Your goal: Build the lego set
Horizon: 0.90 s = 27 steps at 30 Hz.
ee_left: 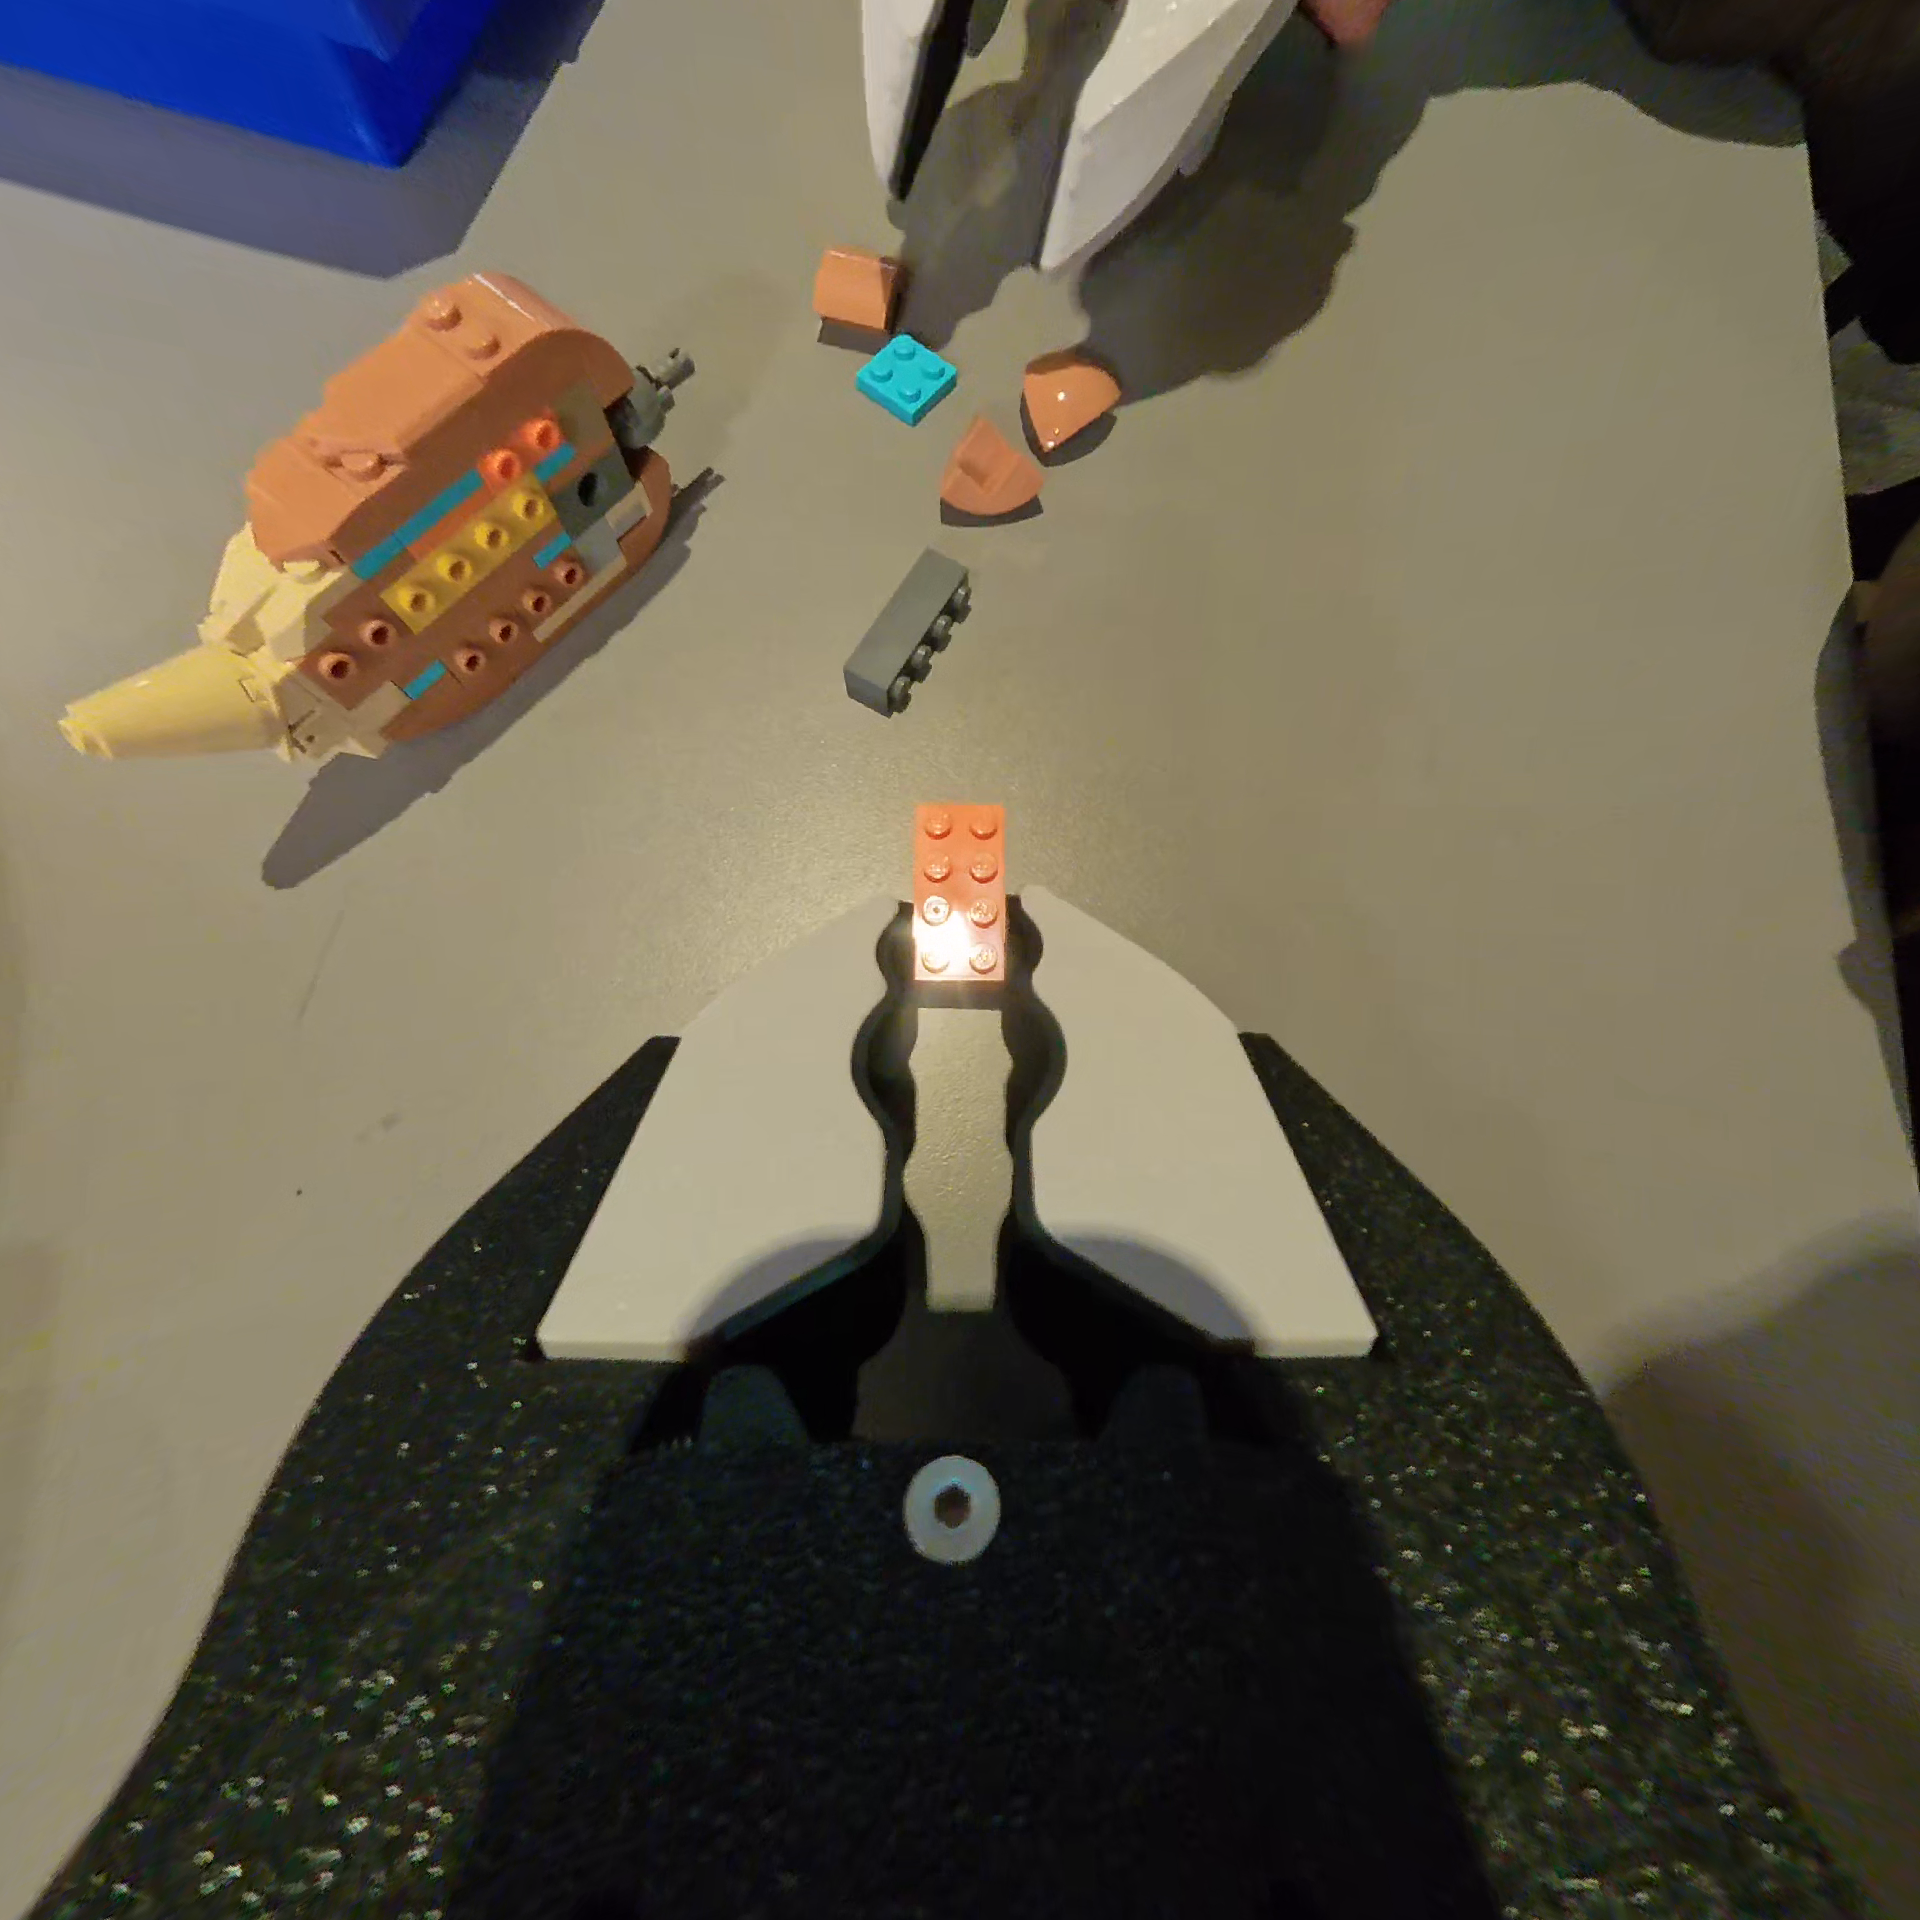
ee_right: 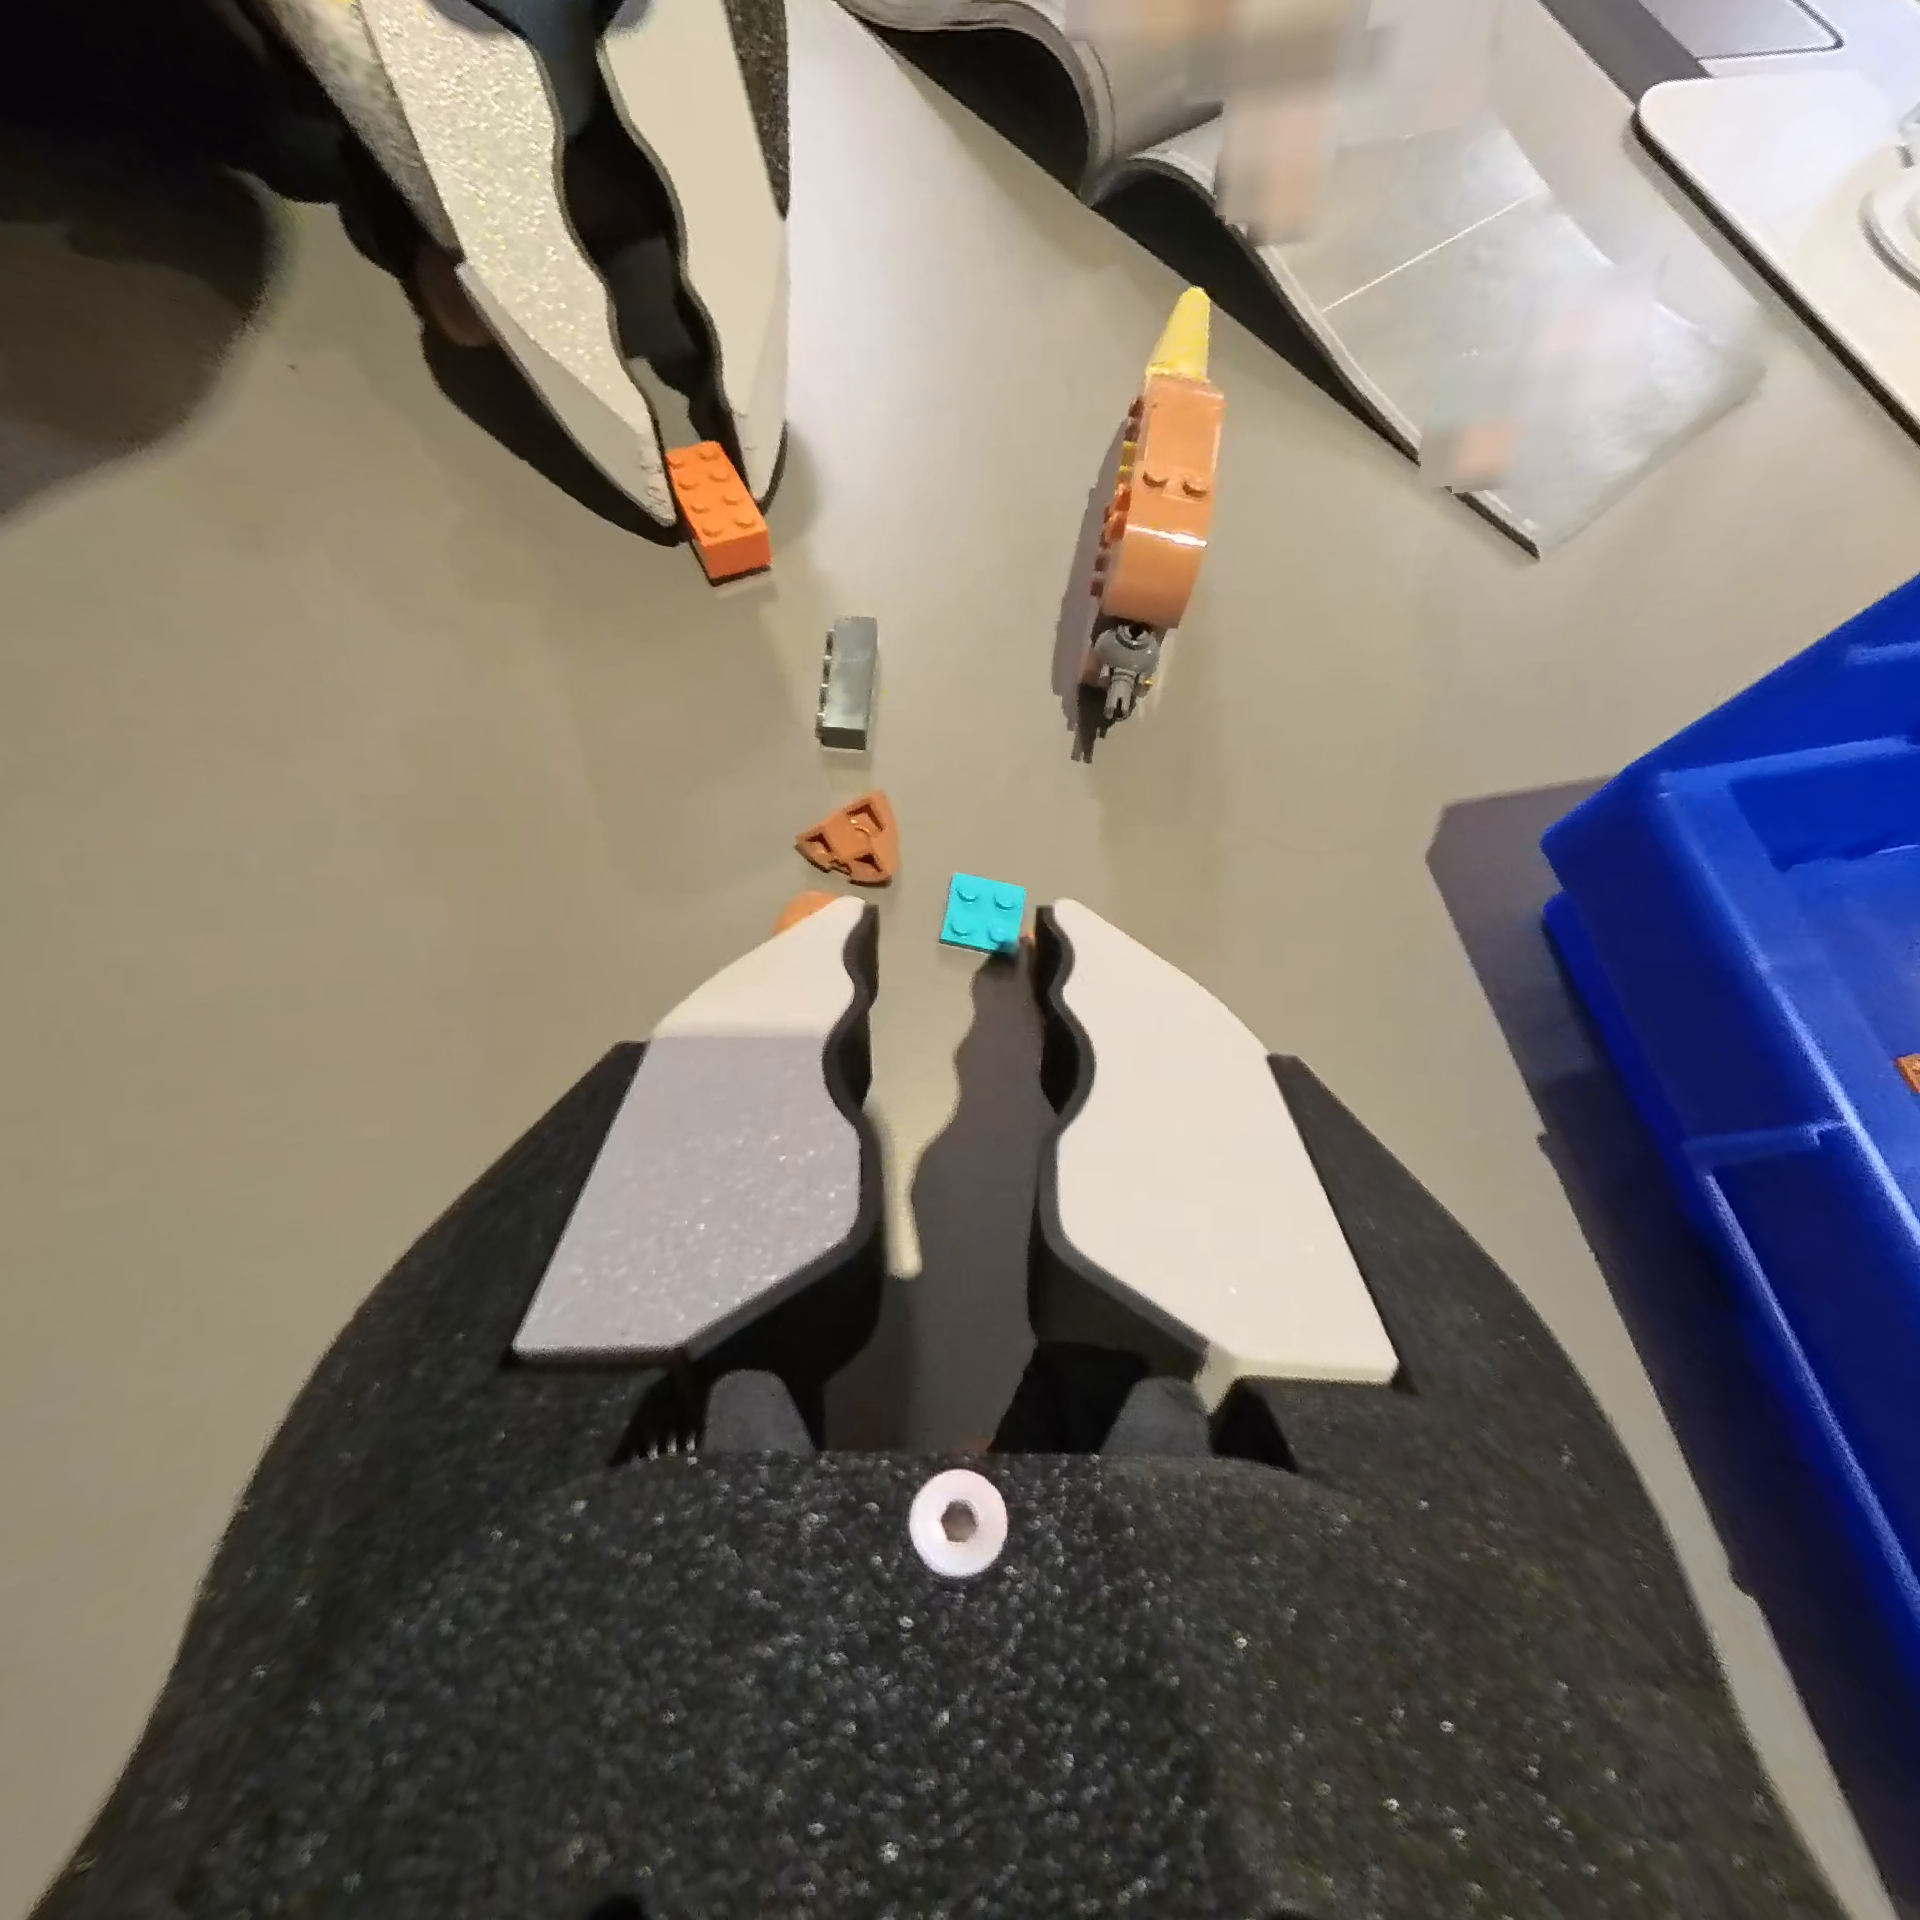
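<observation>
my left tongs (ee_left: 961,940) are closed on the near end of an orange two-by-four brick (ee_left: 960,891), studs up, its far end projecting past the fingertips over the grey surface (ee_left: 1455,790); the right wrist view shows the same brick (ee_right: 719,509) pinched at the tips of those tongs (ee_right: 707,473). my right tongs (ee_right: 956,920) stand open with nothing between the fingers, tips low over the surface, a teal two-by-two plate (ee_right: 983,911) lying just ahead in the gap. near it lie a brown rounded wedge piece (ee_right: 849,837) turned underside up, a second brown curved piece (ee_left: 1070,400), a small brown slope (ee_left: 856,288) and, between these and the orange brick, a grey one-by-four brick (ee_left: 908,646) on its side. the partly built model (ee_left: 416,530), brown with a cream snout, yellow and teal inserts and a grey pin at its end, rests on its side well apart from the loose pieces, towards the surface's edge where a blue bin (ee_right: 1756,1039) sits. an open booklet (ee_right: 1132,135) lies near the surface's far edge.
</observation>
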Each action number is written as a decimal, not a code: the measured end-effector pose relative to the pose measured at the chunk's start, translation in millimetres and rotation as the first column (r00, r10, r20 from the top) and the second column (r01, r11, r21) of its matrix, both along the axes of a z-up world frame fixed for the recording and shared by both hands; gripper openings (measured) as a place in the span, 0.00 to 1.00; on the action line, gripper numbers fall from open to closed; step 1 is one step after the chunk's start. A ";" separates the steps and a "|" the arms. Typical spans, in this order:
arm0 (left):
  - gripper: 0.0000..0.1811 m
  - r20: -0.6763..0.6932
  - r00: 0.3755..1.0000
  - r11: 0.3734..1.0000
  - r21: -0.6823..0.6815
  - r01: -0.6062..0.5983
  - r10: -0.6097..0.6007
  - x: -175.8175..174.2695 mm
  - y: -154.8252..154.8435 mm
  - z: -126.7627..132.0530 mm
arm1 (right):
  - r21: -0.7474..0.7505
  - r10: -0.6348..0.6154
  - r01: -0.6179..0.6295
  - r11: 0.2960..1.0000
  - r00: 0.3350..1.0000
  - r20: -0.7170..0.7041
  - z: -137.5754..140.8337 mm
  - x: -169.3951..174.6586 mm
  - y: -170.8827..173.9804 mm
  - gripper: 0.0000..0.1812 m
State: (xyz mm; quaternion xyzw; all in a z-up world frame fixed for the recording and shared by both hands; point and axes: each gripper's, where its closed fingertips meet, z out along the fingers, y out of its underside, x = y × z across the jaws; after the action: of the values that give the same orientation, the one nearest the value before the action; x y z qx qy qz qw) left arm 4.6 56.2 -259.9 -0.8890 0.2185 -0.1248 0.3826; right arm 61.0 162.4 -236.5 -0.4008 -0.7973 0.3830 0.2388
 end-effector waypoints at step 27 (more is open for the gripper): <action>0.09 -0.025 1.000 1.000 0.024 -0.013 0.013 -1.3 0.6 1.2 | 0.023 -0.153 0.152 0.988 0.982 0.110 -17.1 5.8 -32.5 0.20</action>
State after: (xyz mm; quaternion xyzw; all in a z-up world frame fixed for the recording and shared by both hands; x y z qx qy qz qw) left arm 3.4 56.8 -258.8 -0.8873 0.2190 -0.1086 0.3912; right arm 66.8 129.9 -253.6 -0.4799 -0.7790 0.3349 0.2253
